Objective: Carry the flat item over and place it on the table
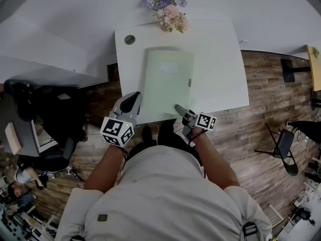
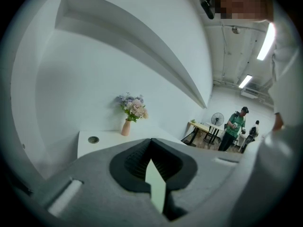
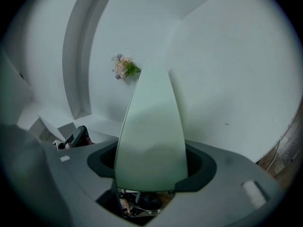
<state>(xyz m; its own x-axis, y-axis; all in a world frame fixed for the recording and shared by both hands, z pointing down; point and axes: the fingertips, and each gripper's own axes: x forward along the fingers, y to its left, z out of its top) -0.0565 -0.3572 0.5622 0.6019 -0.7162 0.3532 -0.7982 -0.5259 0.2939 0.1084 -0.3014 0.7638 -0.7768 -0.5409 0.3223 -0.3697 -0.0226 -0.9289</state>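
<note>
Holding a pale green folder (image 1: pixel 168 82) over the white desk's (image 1: pixel 220 69) near edge.
Both forearms reach forward; left tongs (image 1: pixel 133 98) clench the folder's left edge near its corner, while right tongs (image 1: pixel 179 108) stand wide around its near-right edge, not pinching.

1. A folder (image 1: pixel 168 82) covers the middle of the desk (image 1: pixel 225 69), from the near edge almost to the far edge.
2. Right of the folder runs a wide bare strip of desk. The strip on its left is narrower, with a round hole (image 1: pixel 130 39) at the desk's upper left corner.
3. Flowers (image 1: pixel 168 11) stand at the far edge, top centre, and the wall (image 1: pixel 65 14) closes off that side.
4. Dark furniture (image 1: pixel 45 102) crowds the frame's left. At right the floor (image 1: pixel 266 89) lies open up to a folding chair (image 1: pixel 283 147).
</note>
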